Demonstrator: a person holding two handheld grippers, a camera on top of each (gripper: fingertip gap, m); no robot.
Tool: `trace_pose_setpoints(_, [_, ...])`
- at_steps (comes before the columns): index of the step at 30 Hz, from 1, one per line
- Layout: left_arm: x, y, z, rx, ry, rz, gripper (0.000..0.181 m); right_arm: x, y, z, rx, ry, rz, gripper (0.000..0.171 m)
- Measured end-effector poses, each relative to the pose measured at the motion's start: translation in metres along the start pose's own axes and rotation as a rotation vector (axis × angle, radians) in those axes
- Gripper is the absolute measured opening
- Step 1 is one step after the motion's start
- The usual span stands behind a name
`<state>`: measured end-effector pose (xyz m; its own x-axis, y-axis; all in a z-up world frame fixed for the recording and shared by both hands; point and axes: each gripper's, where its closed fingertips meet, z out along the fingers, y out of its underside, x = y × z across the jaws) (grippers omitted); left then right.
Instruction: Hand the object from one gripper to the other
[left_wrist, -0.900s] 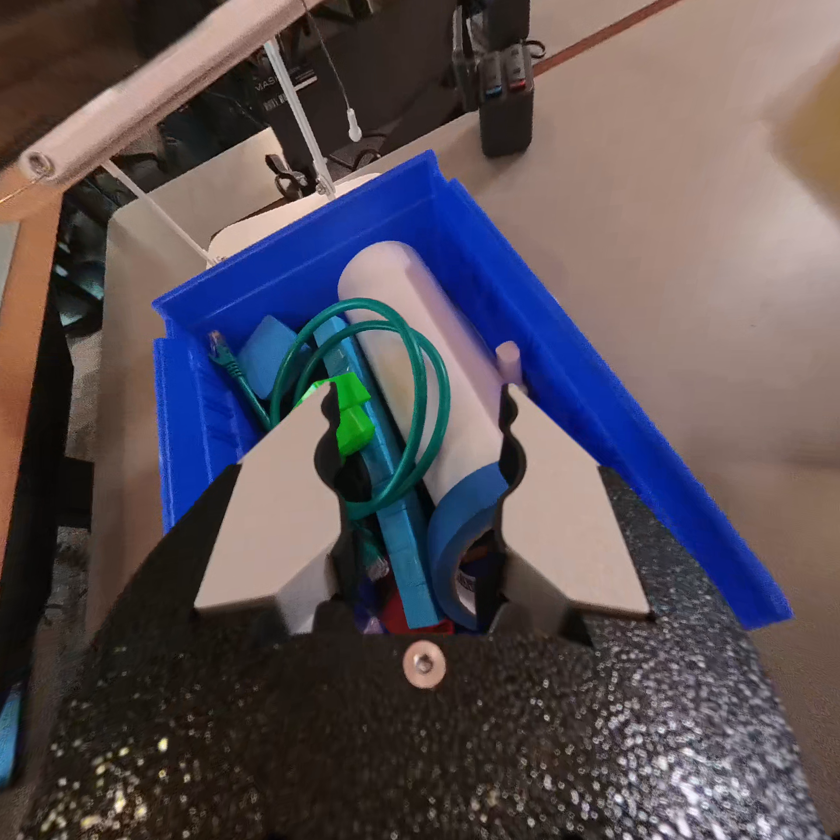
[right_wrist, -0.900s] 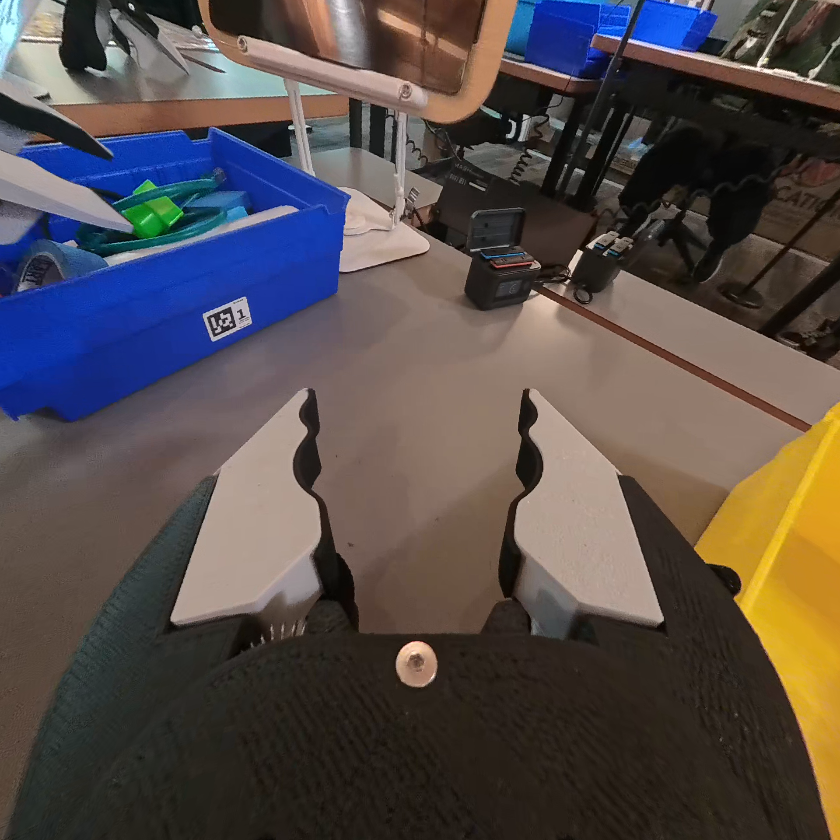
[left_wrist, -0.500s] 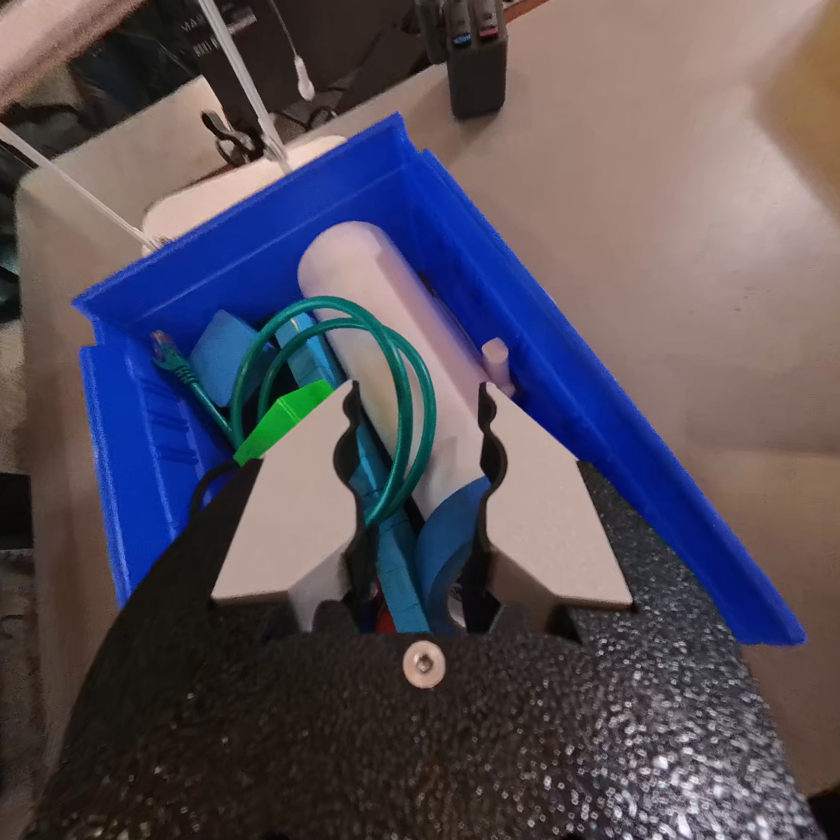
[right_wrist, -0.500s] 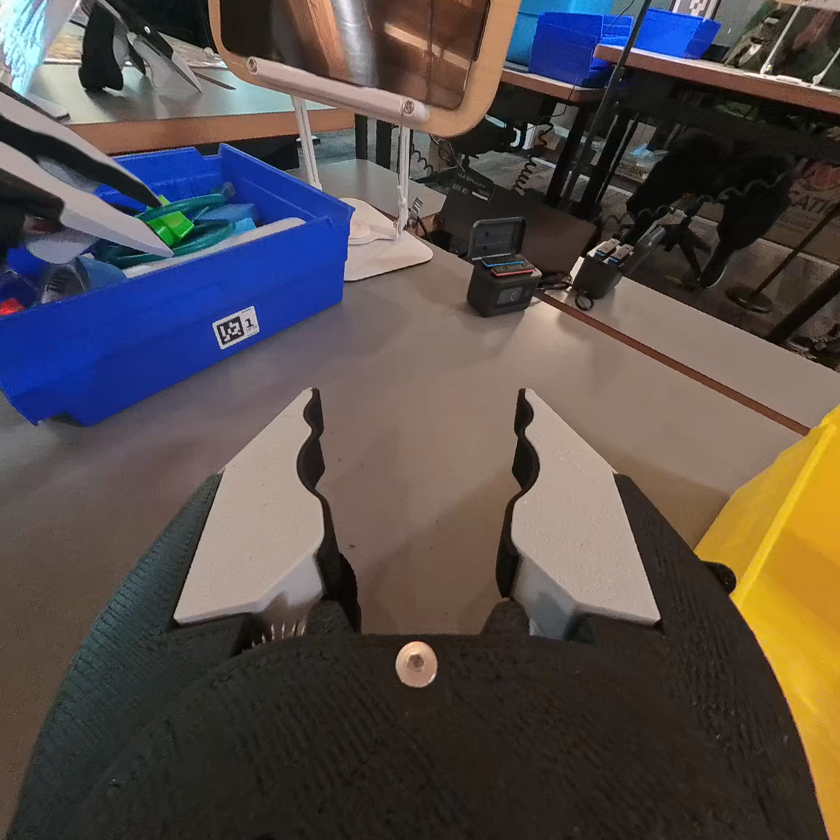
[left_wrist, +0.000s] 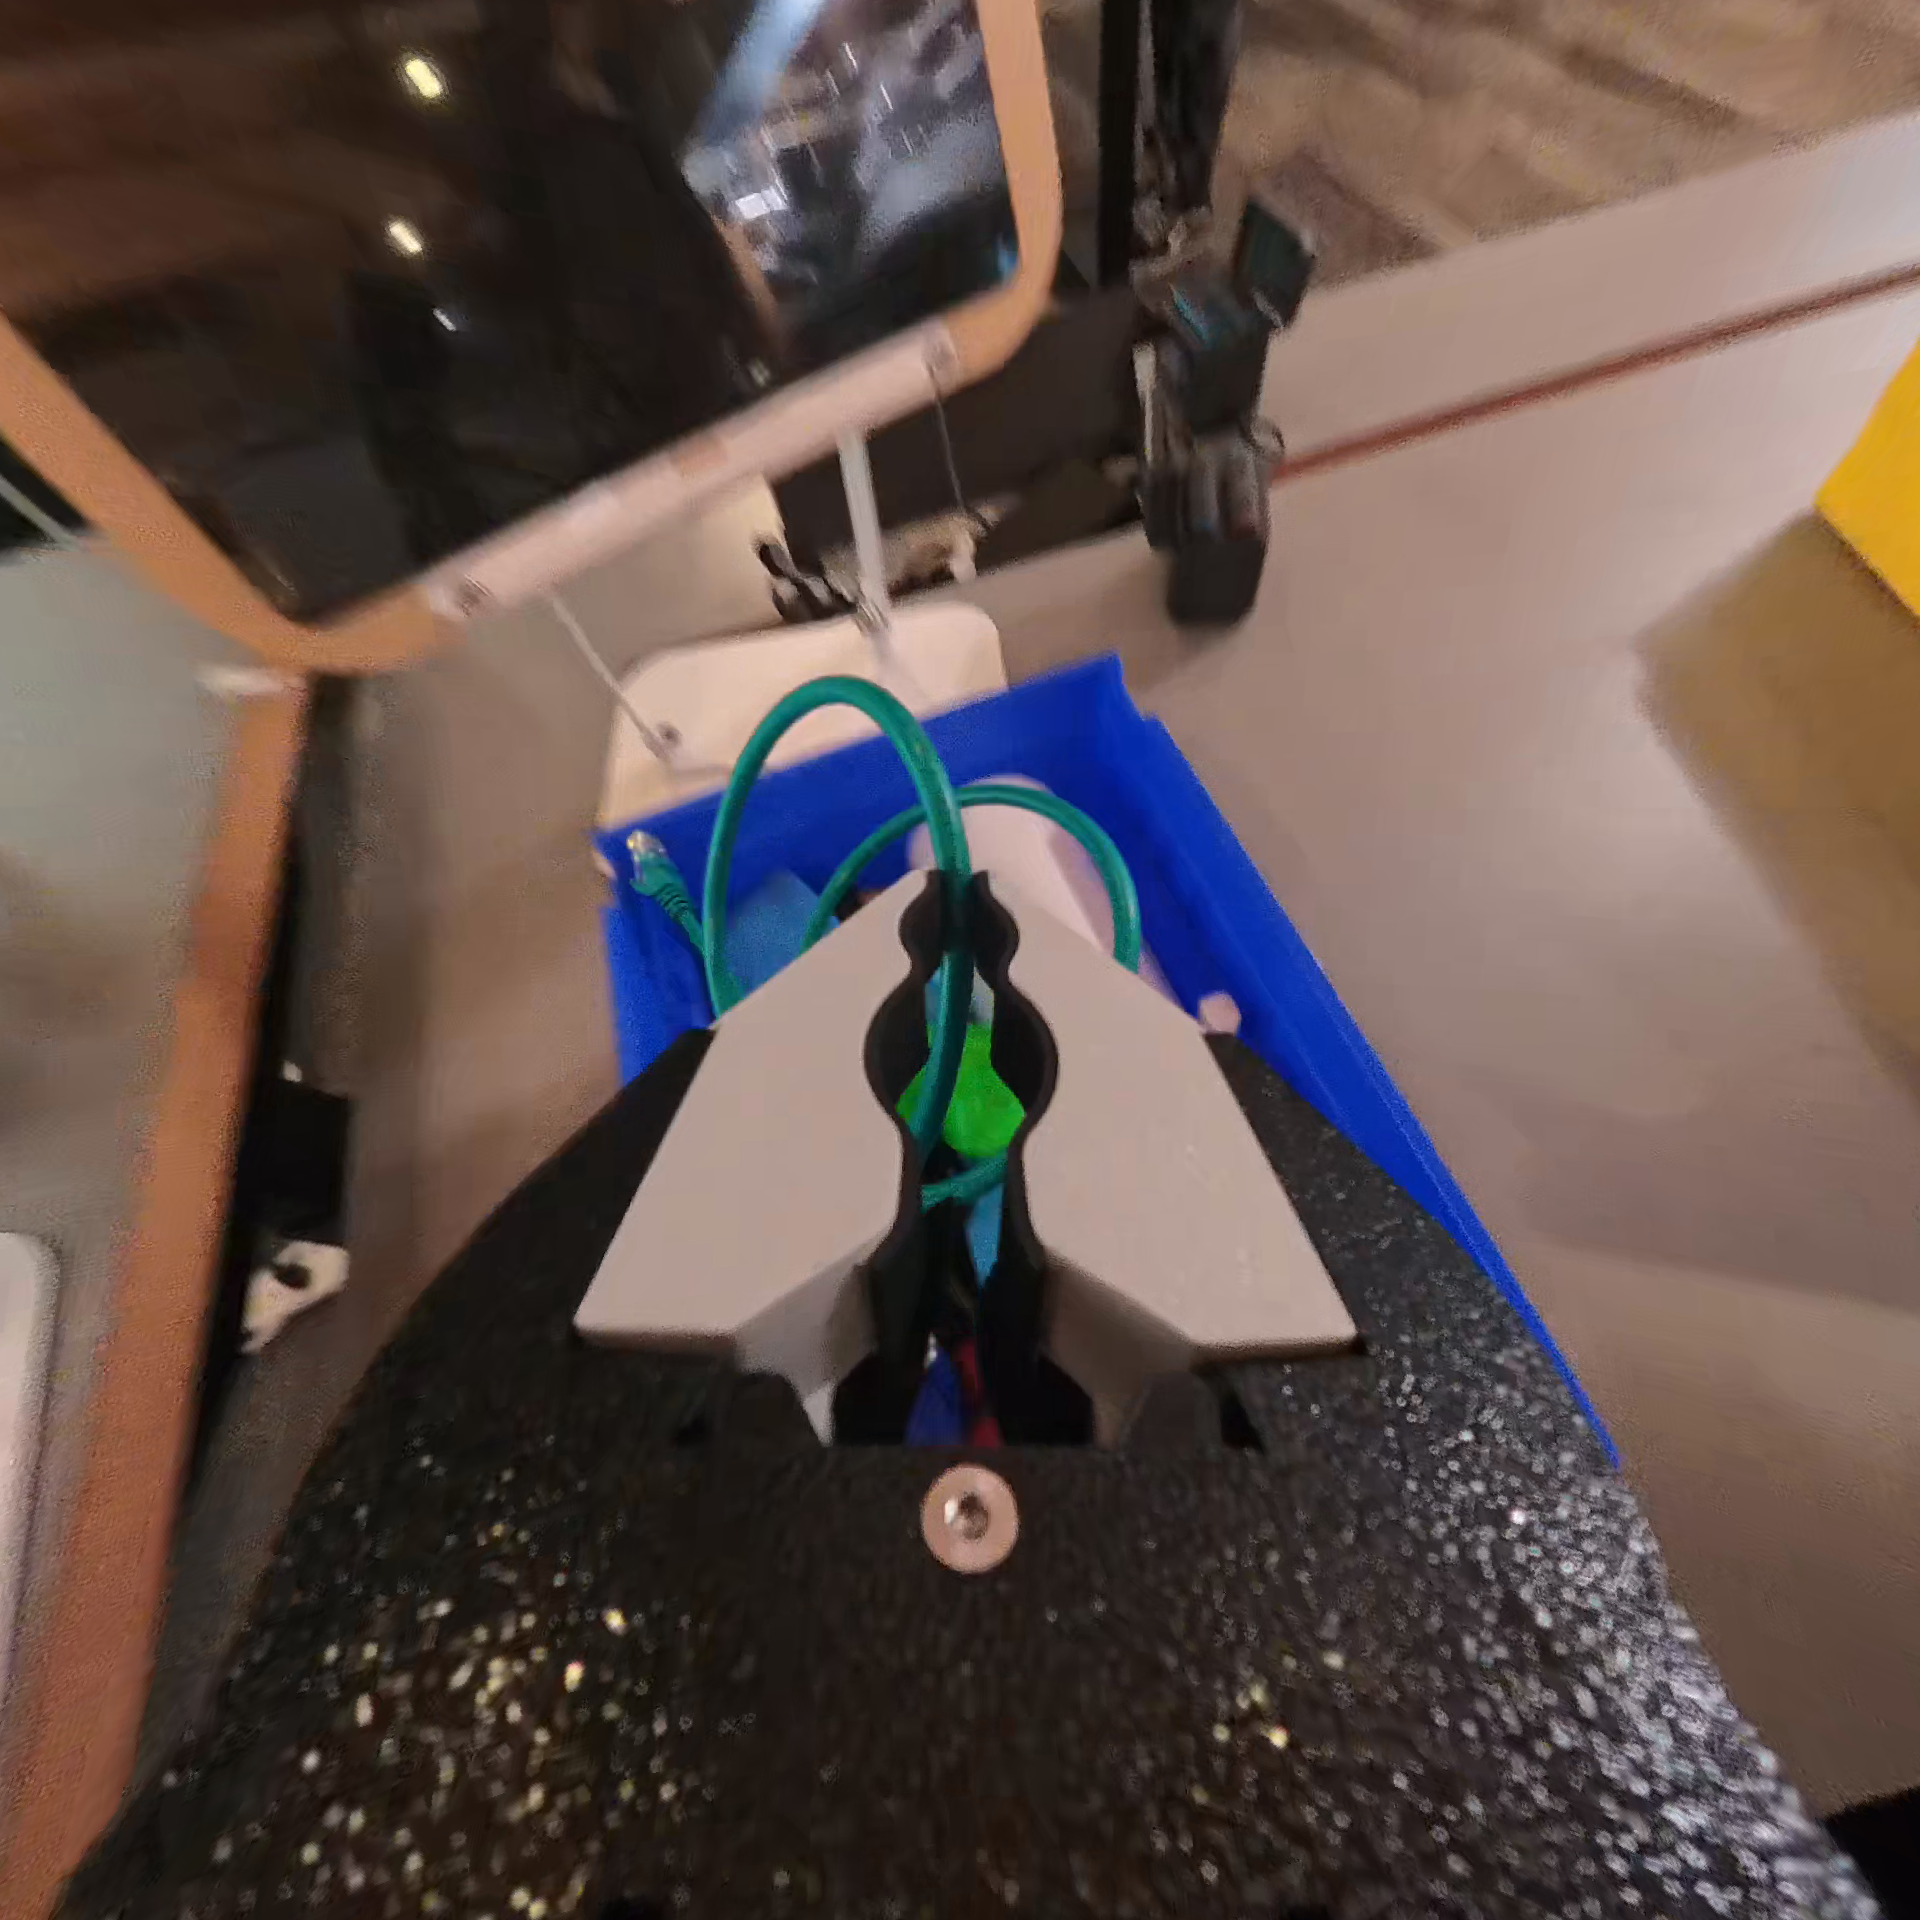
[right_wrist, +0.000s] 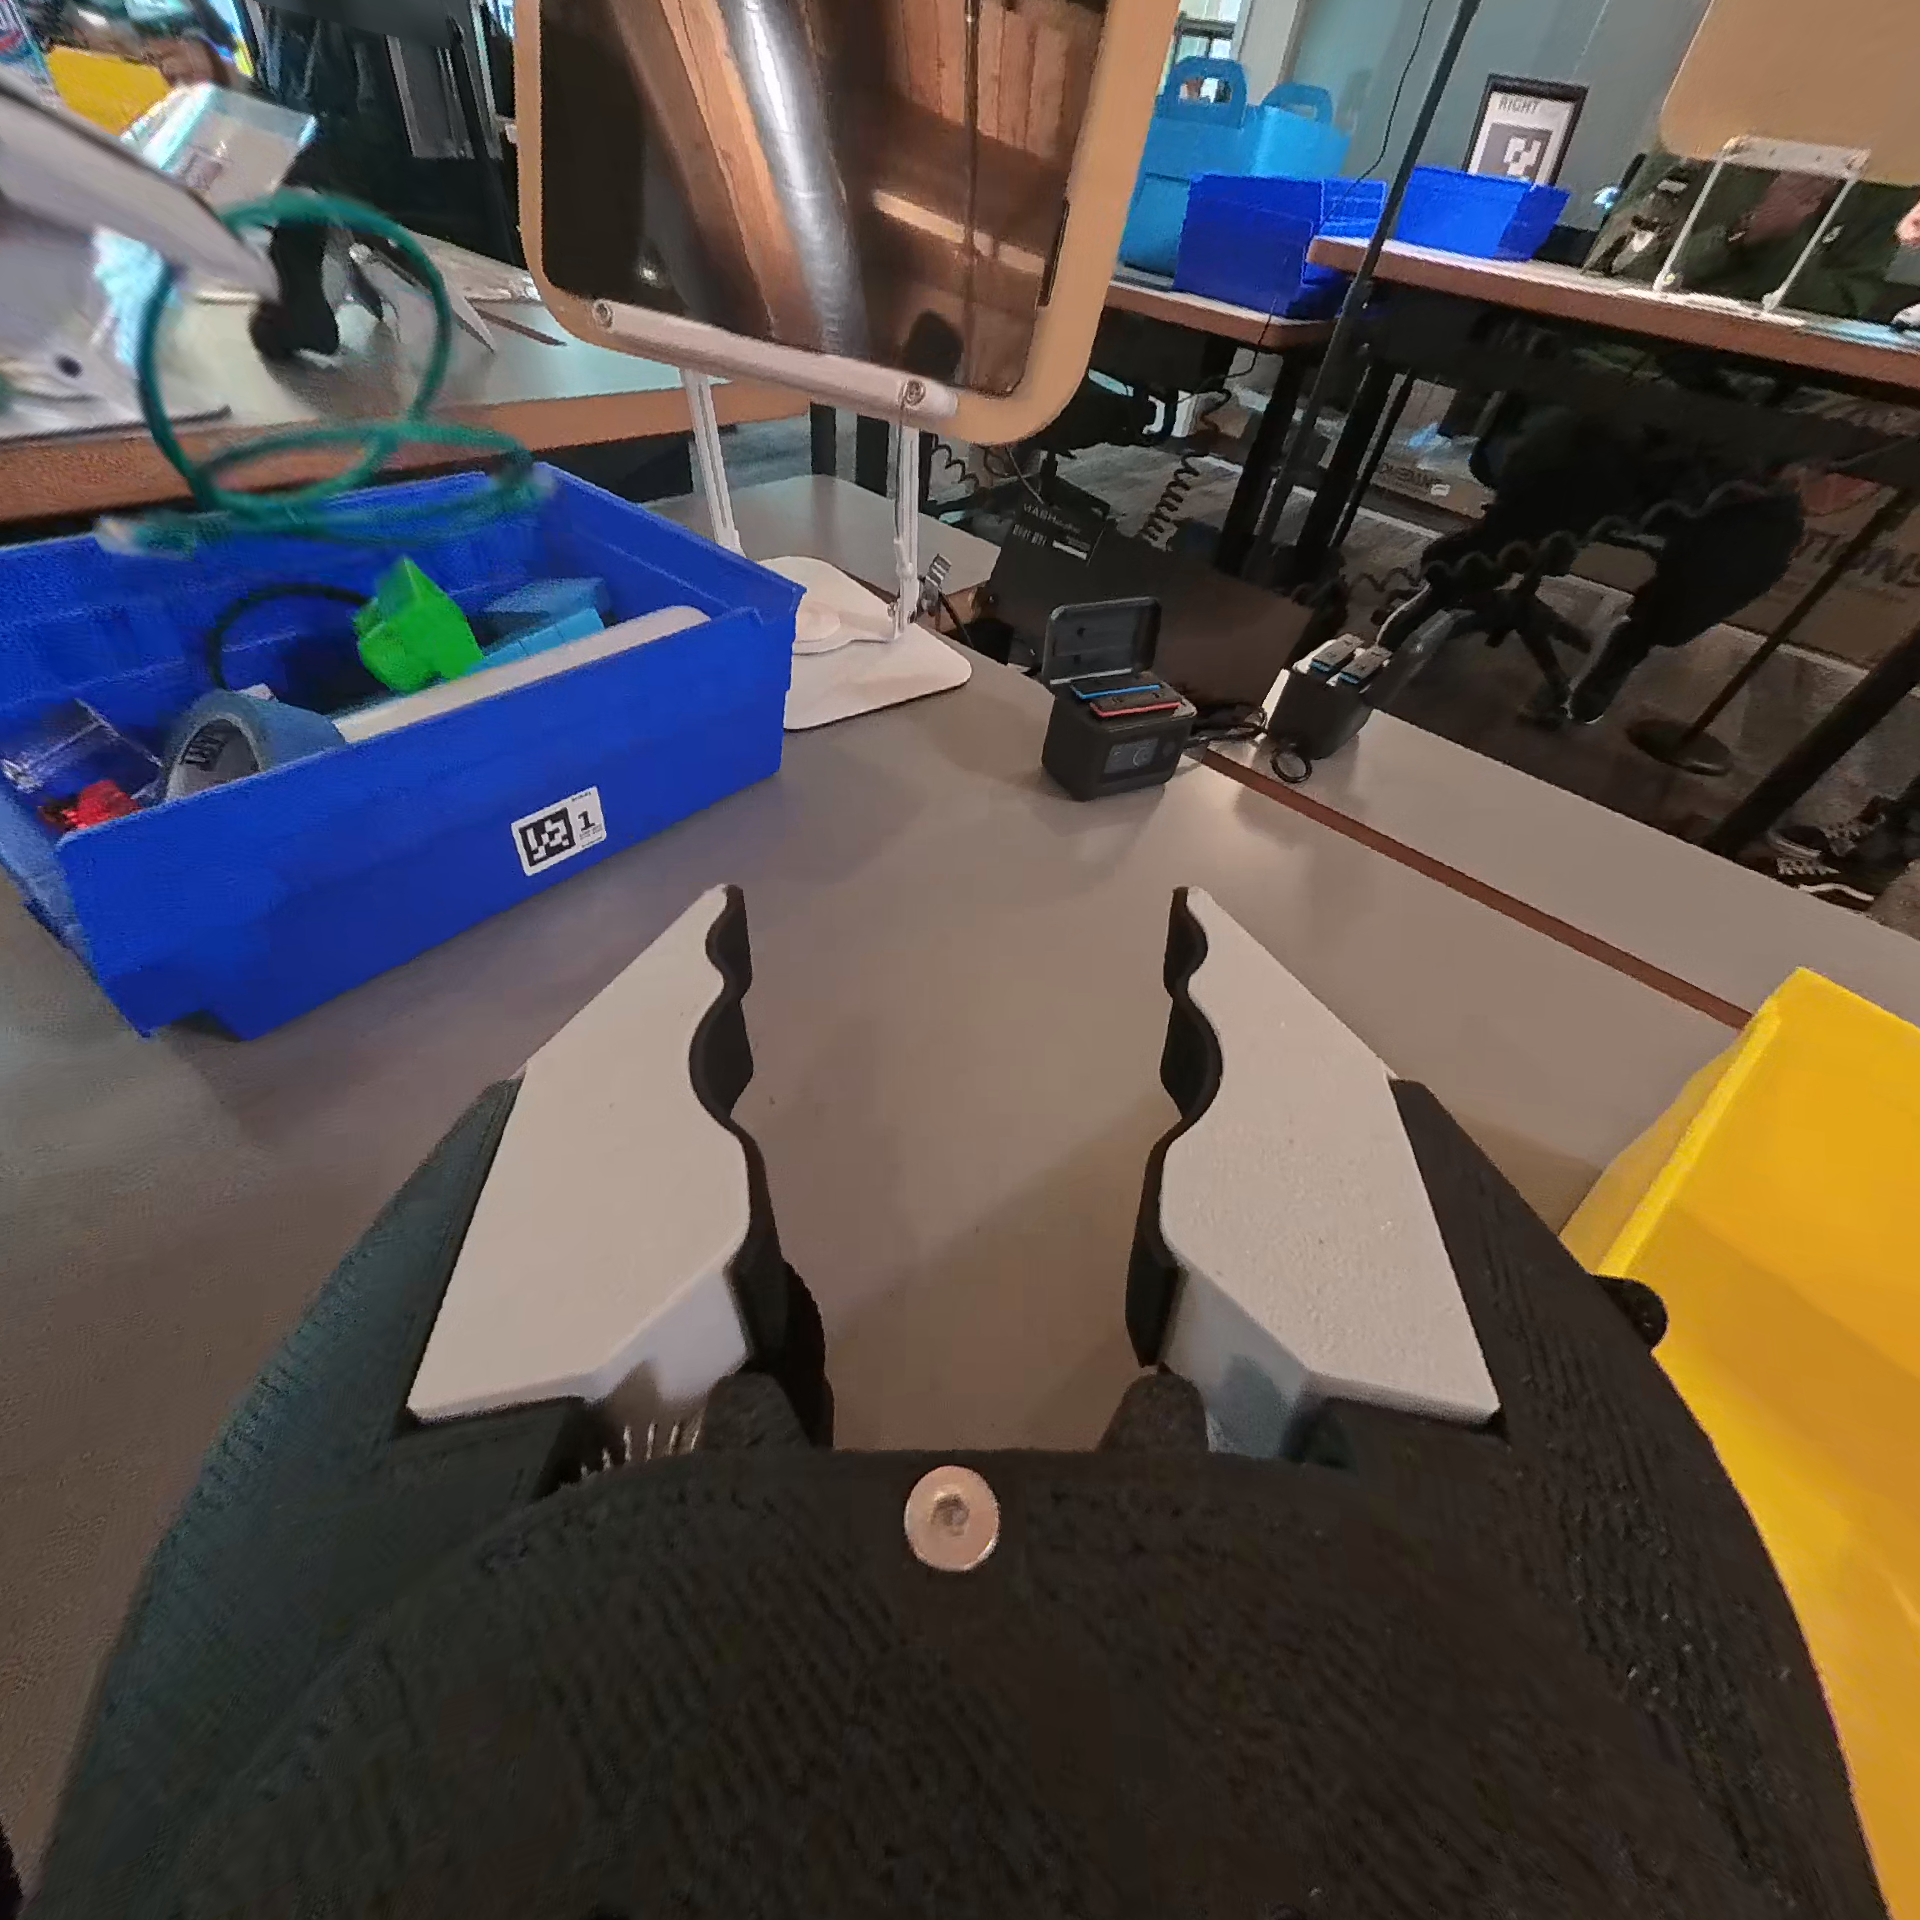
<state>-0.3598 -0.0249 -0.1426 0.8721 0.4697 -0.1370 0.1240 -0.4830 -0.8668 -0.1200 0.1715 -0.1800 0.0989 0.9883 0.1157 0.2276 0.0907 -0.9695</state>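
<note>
The left claw (left_wrist: 958, 902) is pressed together on a green cable (left_wrist: 940, 821), pinching one loop at the fingertips; the remaining loops hang ahead of and below the tips, above the blue bin (left_wrist: 1288, 997). The pickup appears complete. The transfer remains: the right claw (right_wrist: 956, 925) is spread wide and empty above the bench (right_wrist: 935, 810), with the cable (right_wrist: 312, 457) well off to its upper left. A square coded sticker (right_wrist: 558, 829) marks the bin wall (right_wrist: 312, 883); its content is not reproduced here.
</note>
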Motion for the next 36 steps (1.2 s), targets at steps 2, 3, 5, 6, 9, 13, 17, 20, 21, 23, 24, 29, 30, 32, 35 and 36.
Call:
trace_pose_setpoints(2, [-0.01, -0.028, -0.022, 0.063, -0.039, 0.03, 0.003, 0.0, -0.002, -0.002, 0.005, -0.002, 0.003, 0.079])
trace_pose_setpoints(3, [-0.013, -0.041, -0.033, 0.092, -0.052, 0.045, 0.003, 0.0, -0.003, -0.002, 0.008, -0.003, 0.004, 0.079])
trace_pose_setpoints(5, [-0.018, -0.064, -0.051, 0.131, -0.072, 0.071, 0.003, 0.0, -0.006, -0.004, 0.016, -0.005, 0.005, 0.078])
trace_pose_setpoints(6, [-0.019, -0.075, -0.06, 0.147, -0.073, 0.081, 0.003, 0.0, -0.007, -0.005, 0.02, -0.005, 0.004, 0.078])
trace_pose_setpoints(9, [-0.009, -0.104, -0.08, 0.189, -0.023, 0.108, 0.003, 0.0, -0.012, -0.009, 0.033, -0.001, -0.003, 0.078])
trace_pose_setpoints(13, [0.028, -0.136, -0.096, 0.237, 0.086, 0.177, 0.003, 0.004, -0.021, -0.015, 0.059, 0.01, -0.013, 0.078])
trace_pose_setpoints(17, [0.085, -0.155, -0.101, 0.265, 0.23, 0.295, 0.003, 0.005, -0.035, -0.026, 0.115, -0.006, -0.038, 0.078])
trace_pose_setpoints(20, [0.135, -0.157, -0.098, 0.259, 0.37, 0.417, 0.003, -0.004, -0.049, -0.037, 0.191, -0.077, -0.093, 0.083])
trace_pose_setpoints(21, [0.15, -0.157, -0.096, 0.253, 0.405, 0.456, 0.003, -0.007, -0.053, -0.04, 0.207, -0.099, -0.119, 0.085])
trace_pose_setpoints(23, [0.176, -0.158, -0.09, 0.249, 0.455, 0.512, 0.003, -0.006, -0.058, -0.047, 0.234, -0.095, -0.17, 0.087])
trace_pose_setpoints(24, [0.187, -0.158, -0.087, 0.25, 0.476, 0.535, 0.003, -0.006, -0.061, -0.05, 0.244, -0.089, -0.195, 0.088])
trace_pose_setpoints(29, [0.247, -0.145, -0.079, 0.245, 0.654, 0.707, 0.003, -0.003, -0.071, -0.064, 0.295, -0.07, -0.306, 0.099])
trace_pose_setpoints(30, [0.26, -0.136, -0.079, 0.232, 0.696, 0.767, 0.003, -0.003, -0.071, -0.065, 0.297, -0.061, -0.335, 0.103])
trace_pose_setpoints(32, [0.278, -0.119, -0.074, 0.181, 0.74, 0.866, 0.003, -0.005, -0.071, -0.068, 0.299, -0.057, -0.405, 0.11])
trace_pose_setpoints(35, [0.298, -0.093, -0.068, 0.107, 0.79, 0.992, 0.003, -0.012, -0.065, -0.066, 0.265, -0.064, -0.514, 0.111])
trace_pose_setpoints(36, [0.302, -0.086, -0.067, 0.086, 0.805, 1.028, 0.003, -0.015, -0.062, -0.065, 0.254, -0.068, -0.546, 0.109])
